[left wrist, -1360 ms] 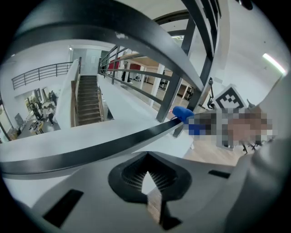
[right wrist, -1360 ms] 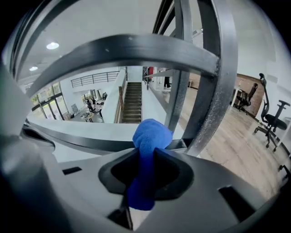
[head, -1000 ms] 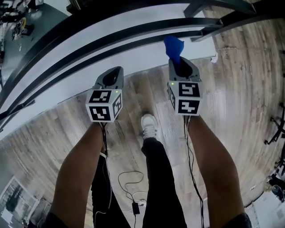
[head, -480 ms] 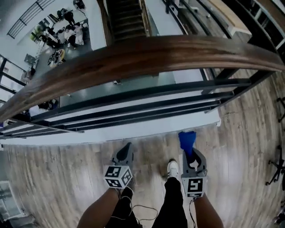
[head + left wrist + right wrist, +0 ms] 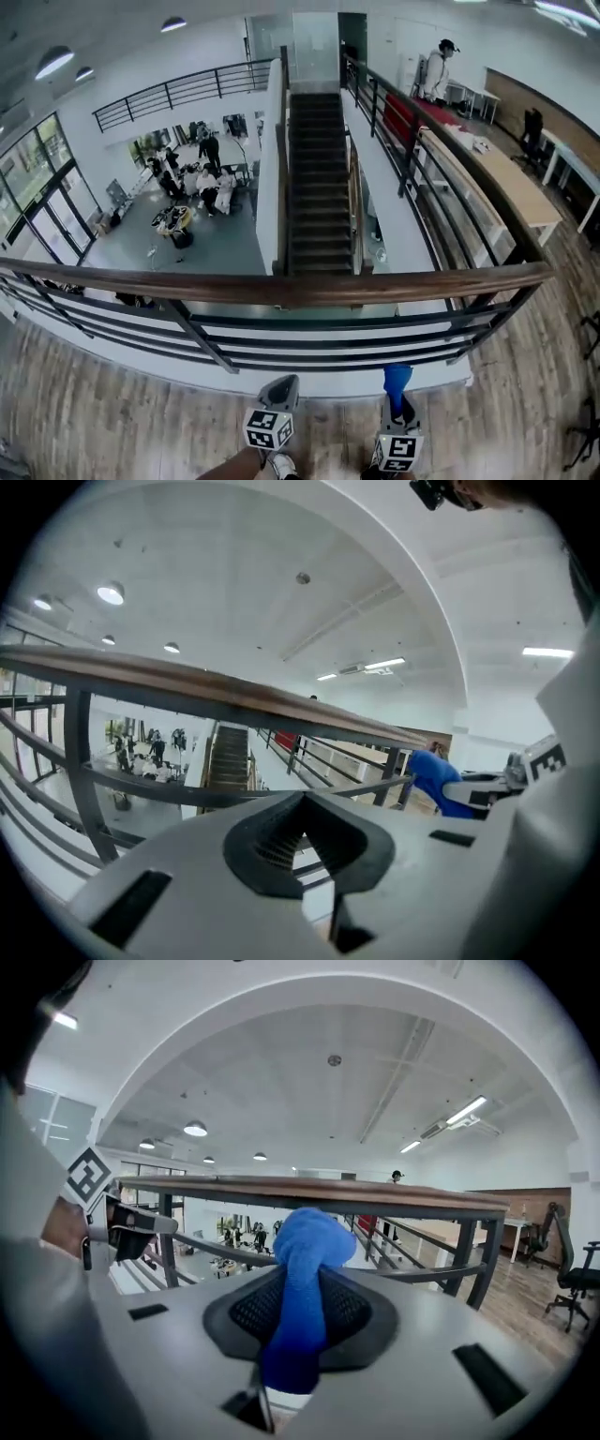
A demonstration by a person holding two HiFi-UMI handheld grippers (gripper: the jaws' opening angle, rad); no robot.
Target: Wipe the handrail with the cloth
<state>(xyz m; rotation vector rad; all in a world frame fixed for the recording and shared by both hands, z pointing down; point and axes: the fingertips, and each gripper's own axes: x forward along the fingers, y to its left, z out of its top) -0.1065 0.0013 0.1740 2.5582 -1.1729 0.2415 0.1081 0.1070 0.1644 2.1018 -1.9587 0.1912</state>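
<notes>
From the head view, the wooden handrail (image 5: 281,286) is running across the whole width of the landing, with black bars (image 5: 309,342) lying under it and a dark staircase (image 5: 317,178) dropping away beyond it to a lower hall where a group of people (image 5: 202,183) is gathering. On the far side of the handrail, off to the right, a person (image 5: 437,73) is standing by a long wooden table (image 5: 497,183). Both tools are hanging low on the near side of the handrail, well short of it and over the plank floor (image 5: 94,422). The left gripper (image 5: 281,386) is pointing up toward the handrail, and the right gripper (image 5: 398,405) is doing the same with the blue cloth (image 5: 397,380) sticking out of its tip. In the left gripper view, the left gripper (image 5: 303,808) is keeping its jaws pressed together on nothing, and the handrail (image 5: 234,691) is crossing above and beyond them, apart from them. The cloth (image 5: 436,775) is showing at the right, below the handrail. In the right gripper view, the right gripper (image 5: 302,1288) is pinching the cloth (image 5: 309,1237), whose bunched top is rising just under the handrail (image 5: 328,1190) without touching it. An office chair (image 5: 572,1279) is standing to the right on the near side of the handrail.
</notes>
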